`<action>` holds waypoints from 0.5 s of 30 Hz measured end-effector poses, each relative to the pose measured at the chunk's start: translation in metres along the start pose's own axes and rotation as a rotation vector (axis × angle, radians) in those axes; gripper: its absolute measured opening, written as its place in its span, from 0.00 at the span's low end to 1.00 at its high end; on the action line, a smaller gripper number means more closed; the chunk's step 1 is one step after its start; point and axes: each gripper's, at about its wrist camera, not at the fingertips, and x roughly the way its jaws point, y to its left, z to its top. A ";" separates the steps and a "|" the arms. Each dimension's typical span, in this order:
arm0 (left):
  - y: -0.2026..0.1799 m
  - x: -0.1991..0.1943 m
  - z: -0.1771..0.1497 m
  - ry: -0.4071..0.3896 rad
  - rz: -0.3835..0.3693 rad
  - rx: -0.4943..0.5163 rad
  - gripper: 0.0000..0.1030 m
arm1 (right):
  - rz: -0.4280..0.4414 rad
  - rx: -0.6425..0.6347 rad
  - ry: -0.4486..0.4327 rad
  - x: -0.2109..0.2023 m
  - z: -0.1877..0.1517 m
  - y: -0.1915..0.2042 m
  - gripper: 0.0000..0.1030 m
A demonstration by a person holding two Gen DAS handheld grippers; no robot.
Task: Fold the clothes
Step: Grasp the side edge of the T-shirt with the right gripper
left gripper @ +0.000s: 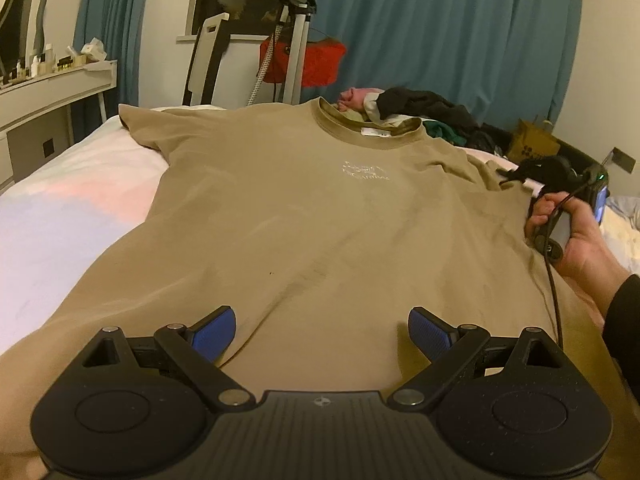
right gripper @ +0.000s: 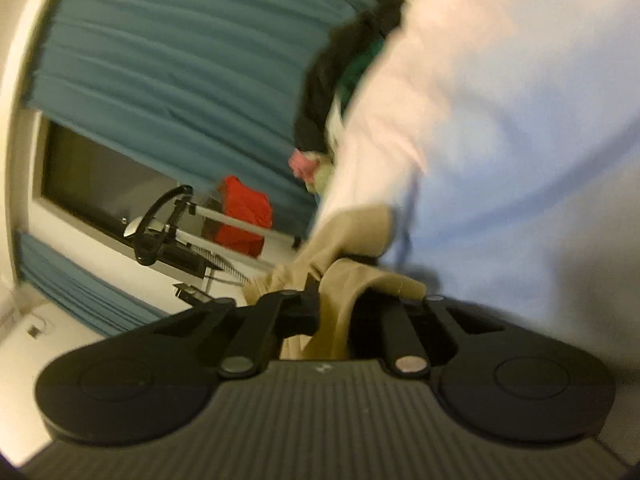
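Lying across the bed [left gripper: 60,208], the tan T-shirt [left gripper: 304,216] is spread face up with its collar toward the curtain [left gripper: 440,40], likely smoothed flat so a fold can start cleanly. The left gripper [left gripper: 320,334] hovers over the hem, its blue-padded fingers [left gripper: 214,334] spread wide and holding nothing. The right gripper [right gripper: 332,300] has its fingers closed on the sleeve [right gripper: 352,280], probably to draw it inward. The left view shows the whole shirt, the clothes pile [left gripper: 432,112] beyond the collar, and the right hand [left gripper: 576,240]; the blurred, tilted right view alone shows the cloth bunched inside the grip.
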 end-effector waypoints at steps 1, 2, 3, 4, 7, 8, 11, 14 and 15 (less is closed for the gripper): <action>-0.001 0.001 0.000 0.000 0.001 0.001 0.92 | -0.001 -0.037 -0.022 -0.004 0.004 0.004 0.10; -0.001 0.001 0.000 0.002 0.001 0.001 0.92 | -0.005 -0.056 -0.047 -0.010 0.010 0.006 0.10; -0.001 0.002 0.001 0.003 0.000 0.001 0.92 | -0.002 -0.054 -0.074 -0.018 0.019 0.006 0.09; 0.000 0.002 0.001 0.003 0.000 0.002 0.92 | -0.003 -0.049 -0.099 -0.025 0.025 0.006 0.08; -0.001 0.003 0.000 0.005 -0.002 0.005 0.92 | -0.035 -0.065 -0.126 -0.037 0.036 -0.003 0.08; -0.001 0.003 0.000 0.007 -0.002 0.005 0.92 | -0.045 -0.072 -0.127 -0.040 0.037 -0.007 0.08; 0.000 0.001 0.000 0.004 -0.006 0.006 0.92 | -0.061 -0.065 -0.128 -0.048 0.041 -0.020 0.09; 0.000 0.000 0.001 0.002 -0.007 0.007 0.92 | -0.044 -0.008 -0.113 -0.042 0.037 -0.028 0.12; 0.000 0.000 0.001 0.001 -0.008 0.006 0.92 | -0.035 0.003 -0.100 -0.039 0.035 -0.029 0.14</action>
